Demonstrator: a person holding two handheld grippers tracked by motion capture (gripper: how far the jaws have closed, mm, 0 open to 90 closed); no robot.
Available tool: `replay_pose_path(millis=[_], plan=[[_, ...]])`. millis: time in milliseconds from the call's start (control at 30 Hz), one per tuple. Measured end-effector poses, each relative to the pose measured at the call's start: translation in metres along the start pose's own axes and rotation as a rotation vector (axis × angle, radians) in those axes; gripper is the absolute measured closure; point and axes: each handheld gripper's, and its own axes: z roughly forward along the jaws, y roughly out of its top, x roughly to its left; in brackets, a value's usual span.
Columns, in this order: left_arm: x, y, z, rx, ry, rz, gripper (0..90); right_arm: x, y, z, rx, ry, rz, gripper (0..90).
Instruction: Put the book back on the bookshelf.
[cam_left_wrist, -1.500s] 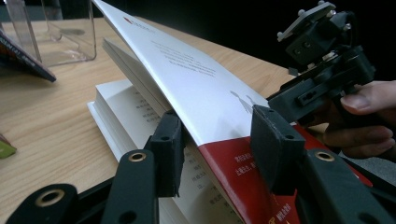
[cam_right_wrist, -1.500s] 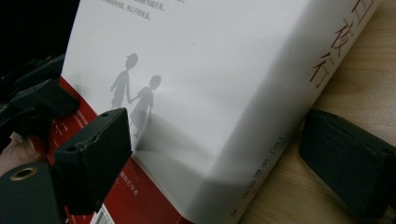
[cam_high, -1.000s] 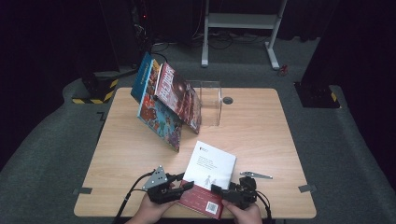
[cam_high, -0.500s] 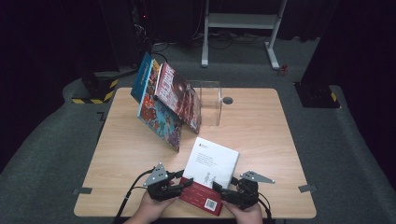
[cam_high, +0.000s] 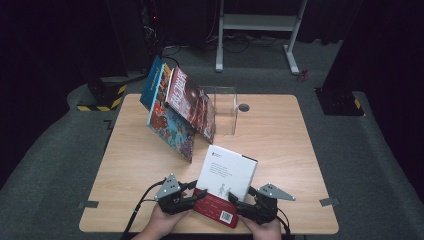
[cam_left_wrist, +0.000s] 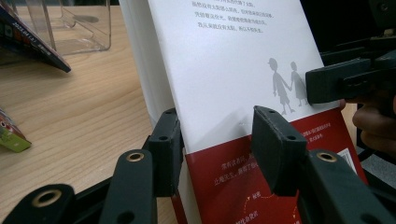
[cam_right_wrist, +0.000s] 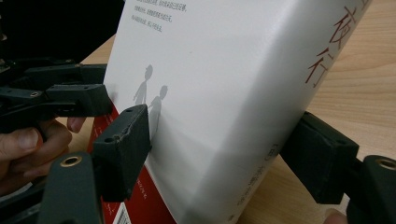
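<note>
A thick book (cam_high: 227, 175) with a white cover and a red lower band is propped up at the table's front edge, its far end raised. My left gripper (cam_high: 192, 192) is shut on its lower left edge. In the left gripper view the jaws (cam_left_wrist: 219, 149) clamp it, one pad on the cover and one behind. My right gripper (cam_high: 239, 200) grips the lower right corner. Its jaws (cam_right_wrist: 224, 149) have just been closing, and the pads now press the cover and the back of the book (cam_right_wrist: 210, 93). A hand holds each gripper.
Several colourful books (cam_high: 180, 110) lean against a clear acrylic stand (cam_high: 225, 107) at the back left of the wooden table (cam_high: 280, 145). A round cable hole (cam_high: 243, 107) sits beside the stand. A white desk frame (cam_high: 260, 30) stands on the floor beyond.
The book's far end has tilted up from the table. The right gripper has risen a little and its jaws have closed onto the book's right corner. The left gripper has stayed put.
</note>
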Motion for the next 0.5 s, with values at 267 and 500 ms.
replay_pose_path(millis=[267,500], plan=[[-0.0017,0.0029,0.0013,-0.003,0.02,0.022,54.4,0.0052,0.0016,-0.0023,-0.026,-0.034,-0.049,27.0],[-0.0054,0.0054,0.0013,-0.01,0.054,0.07,54.2,0.01,0.0035,-0.0087,-0.088,-0.057,-0.09,31.9]])
